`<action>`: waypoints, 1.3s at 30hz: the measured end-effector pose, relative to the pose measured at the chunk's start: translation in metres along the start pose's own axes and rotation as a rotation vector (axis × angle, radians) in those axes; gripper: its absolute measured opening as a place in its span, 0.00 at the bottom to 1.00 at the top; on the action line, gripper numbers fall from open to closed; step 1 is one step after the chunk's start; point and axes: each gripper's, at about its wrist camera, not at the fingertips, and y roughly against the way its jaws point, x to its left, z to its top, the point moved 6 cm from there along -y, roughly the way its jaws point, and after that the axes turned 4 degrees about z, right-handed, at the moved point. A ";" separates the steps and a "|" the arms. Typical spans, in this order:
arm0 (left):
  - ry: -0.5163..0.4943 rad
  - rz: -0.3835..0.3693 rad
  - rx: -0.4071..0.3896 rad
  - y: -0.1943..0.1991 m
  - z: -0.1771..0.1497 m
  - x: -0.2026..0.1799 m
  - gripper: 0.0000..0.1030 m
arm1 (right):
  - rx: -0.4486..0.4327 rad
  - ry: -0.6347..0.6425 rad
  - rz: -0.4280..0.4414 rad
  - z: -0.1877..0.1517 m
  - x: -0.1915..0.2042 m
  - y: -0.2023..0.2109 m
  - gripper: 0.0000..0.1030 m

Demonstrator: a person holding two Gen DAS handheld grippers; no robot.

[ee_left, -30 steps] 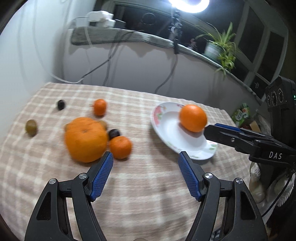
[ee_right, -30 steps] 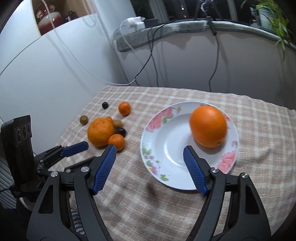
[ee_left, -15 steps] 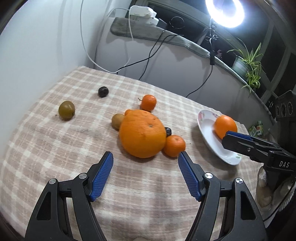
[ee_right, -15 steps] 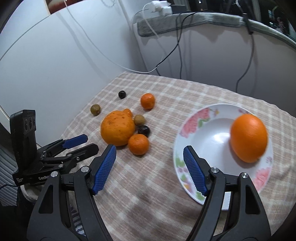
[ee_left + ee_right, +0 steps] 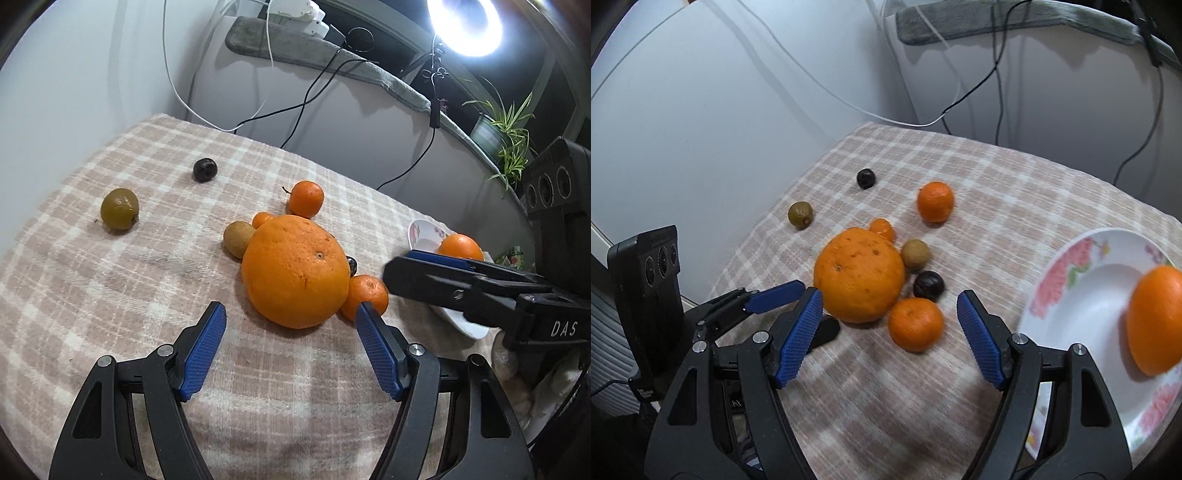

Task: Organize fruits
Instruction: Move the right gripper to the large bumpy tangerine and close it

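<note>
Fruits lie mostly in a loose cluster on the checked tablecloth [image 5: 110, 295], with one orange [image 5: 1156, 321] already on the flowered plate [image 5: 1071, 295] at the right, so the plate looks like the collecting spot. The big orange [image 5: 297, 271] sits mid-cluster, touching a small mandarin [image 5: 365, 297] on its right. The left gripper [image 5: 291, 345] hangs just short of the big orange, jaws wide and empty, probably lined up to take it. The right gripper [image 5: 890, 332], equally wide and holding nothing, frames that same mandarin [image 5: 915, 323].

Only the right wrist view shows the plate's full bowl and the dark fruit [image 5: 928, 284] behind the mandarin. The left wrist view adds a ring light [image 5: 465, 26] and potted plant [image 5: 506, 129].
</note>
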 end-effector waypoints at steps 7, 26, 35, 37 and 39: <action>0.004 -0.016 0.013 -0.010 0.001 0.000 0.71 | 0.032 0.031 0.021 0.007 0.005 -0.021 0.75; 0.030 -0.049 0.035 -0.022 0.008 0.004 0.71 | 0.113 0.083 0.018 0.013 0.018 -0.053 0.68; 0.007 -0.047 0.038 -0.026 0.008 -0.001 0.64 | 0.119 0.103 0.009 0.014 0.019 -0.054 0.67; 0.009 -0.047 0.036 -0.025 0.008 -0.001 0.64 | 0.119 0.103 0.008 0.014 0.019 -0.053 0.67; 0.012 -0.048 0.035 -0.024 0.008 0.000 0.65 | 0.115 0.107 0.001 0.013 0.020 -0.053 0.67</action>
